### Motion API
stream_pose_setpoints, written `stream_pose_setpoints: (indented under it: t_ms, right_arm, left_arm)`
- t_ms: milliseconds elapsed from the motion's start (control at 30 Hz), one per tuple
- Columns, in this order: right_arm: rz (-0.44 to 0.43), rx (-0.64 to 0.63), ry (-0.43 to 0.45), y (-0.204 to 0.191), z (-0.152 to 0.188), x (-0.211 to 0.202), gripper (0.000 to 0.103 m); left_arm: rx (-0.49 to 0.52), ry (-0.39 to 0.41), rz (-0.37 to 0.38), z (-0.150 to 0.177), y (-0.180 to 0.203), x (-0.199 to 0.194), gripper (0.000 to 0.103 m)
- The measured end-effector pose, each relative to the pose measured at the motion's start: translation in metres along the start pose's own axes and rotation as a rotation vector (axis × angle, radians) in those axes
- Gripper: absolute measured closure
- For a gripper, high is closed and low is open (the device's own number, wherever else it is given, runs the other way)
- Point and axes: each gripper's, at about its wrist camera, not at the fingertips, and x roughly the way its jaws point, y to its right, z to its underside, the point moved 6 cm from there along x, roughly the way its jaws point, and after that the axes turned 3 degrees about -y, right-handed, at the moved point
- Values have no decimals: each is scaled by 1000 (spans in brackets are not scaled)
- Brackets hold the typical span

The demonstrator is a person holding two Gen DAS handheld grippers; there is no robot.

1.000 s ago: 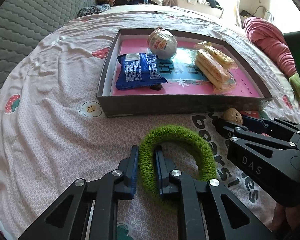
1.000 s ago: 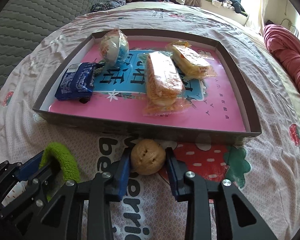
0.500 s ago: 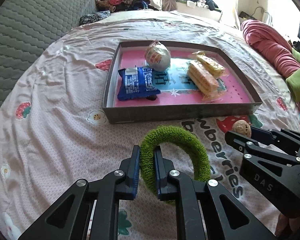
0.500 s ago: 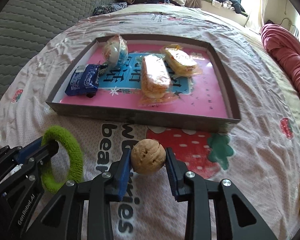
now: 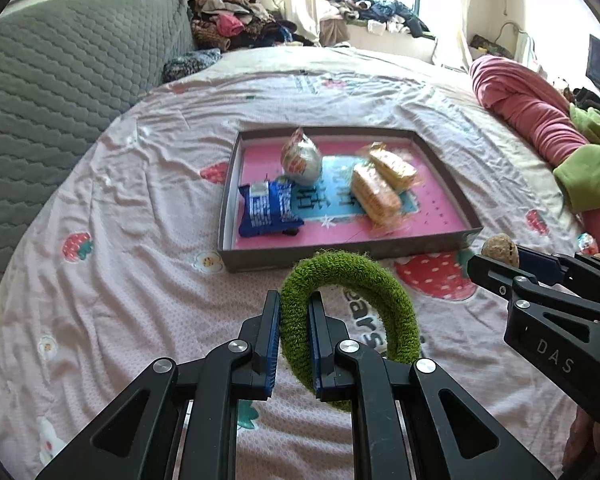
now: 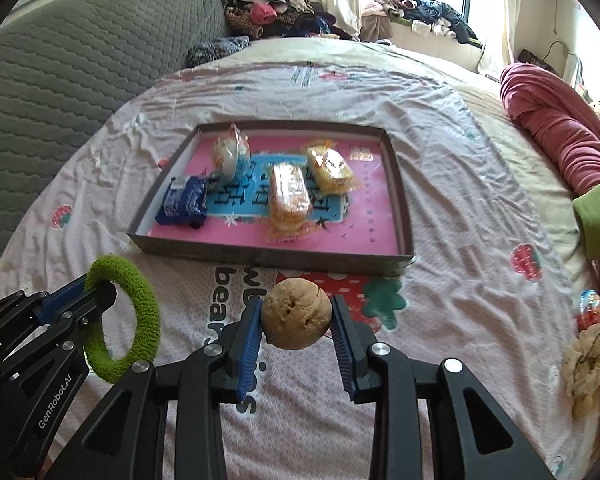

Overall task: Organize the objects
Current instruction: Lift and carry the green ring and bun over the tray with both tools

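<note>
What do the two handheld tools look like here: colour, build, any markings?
Both are matte black plastic with cut-out, triangular finger frames joined by silver screws, and ribbed blue pads on the inner faces. The left tool carries white "GenRobot.AI" lettering on its side, seen from the right wrist view. The right tool shows "DAS" in pale letters in the left wrist view. No cables or sleeves are visible.
</note>
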Motion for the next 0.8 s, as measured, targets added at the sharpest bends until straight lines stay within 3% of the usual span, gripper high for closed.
stream_pose_setpoints:
  t_ms: [433, 800]
  right_arm:
    - [17, -15, 100, 7, -21, -63, 69]
    - [55, -31, 162, 18, -54, -92, 69]
  left_arm:
    - [7, 89, -4, -30, 13, -55, 90]
    - [23, 136, 11, -69, 23, -67, 90]
